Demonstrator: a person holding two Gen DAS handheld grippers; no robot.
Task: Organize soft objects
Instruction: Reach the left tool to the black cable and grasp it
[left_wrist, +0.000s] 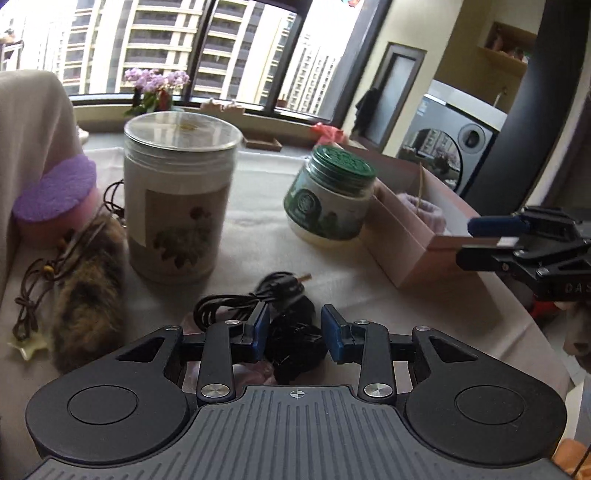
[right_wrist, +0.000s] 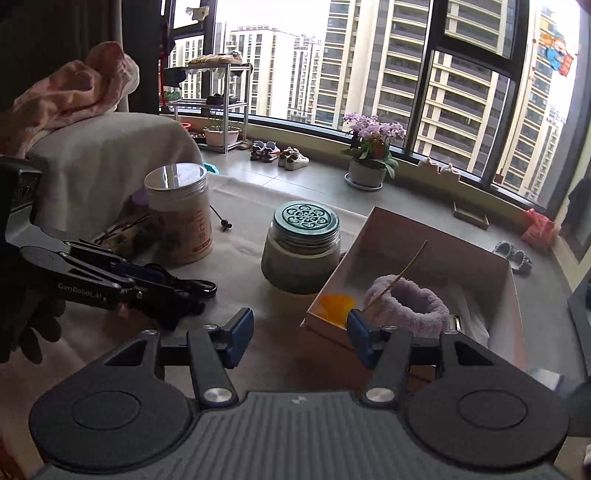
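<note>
The left gripper (left_wrist: 294, 334) has its 2 blue pads narrowed on a black bundled cable with plug (left_wrist: 291, 347); the pads appear to press its sides. The right gripper (right_wrist: 300, 338) stands about half apart, nothing between its pads, over bare cloth just beside the near left corner of the pink cardboard box (right_wrist: 511, 295).

Inside that open, straight-walled box lies a lilac fleece ring (right_wrist: 410, 301), plush and round, with a thin stick (right_wrist: 397, 277) leaning across it and something orange (right_wrist: 334, 304) in the corner.

On the pale tablecloth (left_wrist: 255, 225), left side: a brown furry piece (left_wrist: 88, 295), long and shaggy, with a brown cord (left_wrist: 26, 310) and a pale star charm; behind it a purple foam disc (left_wrist: 55, 188) on a pink one.

A tall clear-lidded canister (left_wrist: 177, 199) and a squat green-lidded jar (left_wrist: 328, 199) stand well apart; open cloth lies between them. The box touches the jar's side.
</note>
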